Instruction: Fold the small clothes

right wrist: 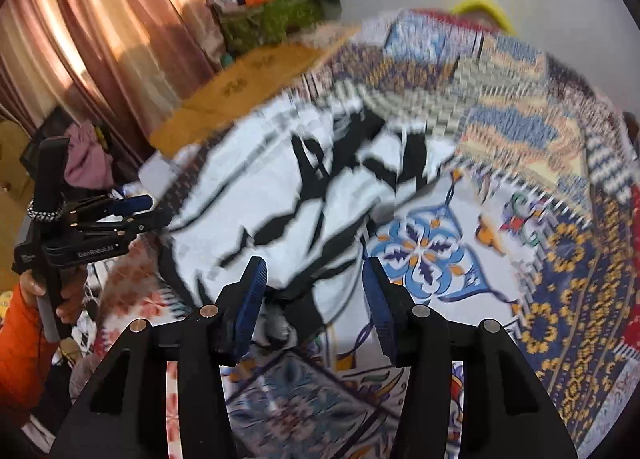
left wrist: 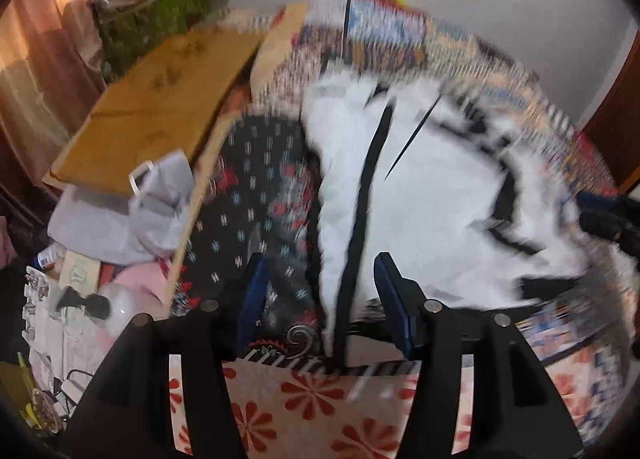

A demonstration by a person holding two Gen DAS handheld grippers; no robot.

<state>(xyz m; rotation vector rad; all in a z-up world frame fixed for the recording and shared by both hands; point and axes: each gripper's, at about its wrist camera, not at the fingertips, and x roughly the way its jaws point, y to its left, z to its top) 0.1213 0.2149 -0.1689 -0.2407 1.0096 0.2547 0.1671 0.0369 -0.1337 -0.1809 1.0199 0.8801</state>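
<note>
A white garment with black trim (left wrist: 432,195) lies rumpled on a patterned bedspread (left wrist: 500,59); both views are motion-blurred. My left gripper (left wrist: 320,275) is open, its blue-padded fingers (left wrist: 252,291) straddling the garment's near left edge and a black stripe, just above it. In the right wrist view the same garment (right wrist: 288,195) lies left of centre. My right gripper (right wrist: 316,283) is open over the garment's near edge, nothing between its fingers (right wrist: 378,299). The left gripper also shows in the right wrist view (right wrist: 136,215), held by a hand in an orange sleeve at the garment's left edge.
A dark flowered cloth (left wrist: 256,195) lies left of the garment. A wooden board (left wrist: 160,107) sits beyond it, with grey clothes (left wrist: 120,219) and clutter on the floor. Pink curtains (right wrist: 100,39) and a green basket (right wrist: 272,15) stand at the back. The bedspread's blue medallion (right wrist: 428,251) lies right.
</note>
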